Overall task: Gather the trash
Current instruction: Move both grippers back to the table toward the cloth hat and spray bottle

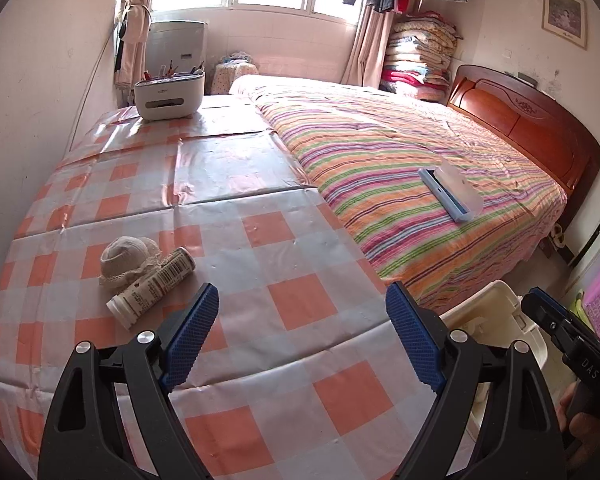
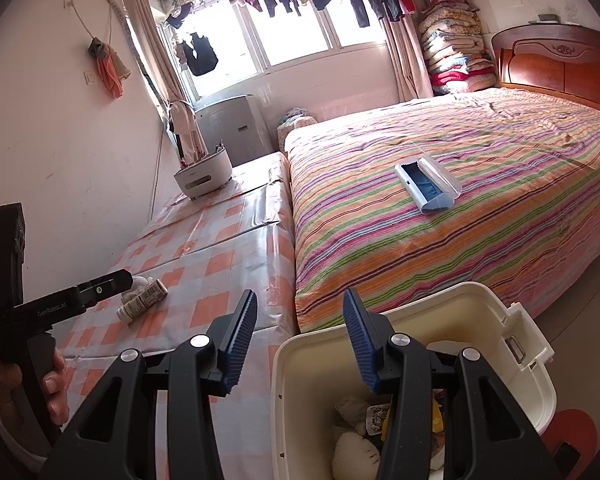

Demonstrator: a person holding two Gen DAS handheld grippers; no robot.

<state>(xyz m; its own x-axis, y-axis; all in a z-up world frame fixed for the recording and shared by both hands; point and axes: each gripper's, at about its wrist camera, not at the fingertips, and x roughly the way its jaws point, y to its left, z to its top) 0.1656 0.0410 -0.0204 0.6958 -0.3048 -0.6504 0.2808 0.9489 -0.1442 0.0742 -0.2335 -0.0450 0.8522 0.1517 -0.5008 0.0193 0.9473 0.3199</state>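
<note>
I work from the largest item down. The bed [image 1: 420, 184] with its striped cover fills the right of the room; an open blue case [image 1: 450, 194] lies on it, well apart from my work area. The table [image 1: 260, 272], under a checked plastic cloth, runs along the bed's left side, touching it. A white organiser [image 1: 169, 92] stands at the table's far end.

The bin [image 2: 496, 320] stands at the near corner of the bed and table, lid open. It already holds crumpled items, so I judge collection to be partly done.

Remaining trash on the table: a tube [image 1: 152, 286] lying on its side, and a paper wad [image 1: 126, 258] touching it on its far side.

Left gripper [image 1: 302, 334]: jaws wide apart, nothing between them, above the cloth with the tube near, ahead and to the left. Right gripper [image 2: 300, 338]: jaws partly open, nothing held, poised over the bin's near-left rim.

Step in hand, as I judge it: approach to the tube with the left gripper. The next move calls for steering left and down, setting the jaws across the tube, not along it, then closing. The tube is round and may roll on the slick cloth; the wad may shift with it.
</note>
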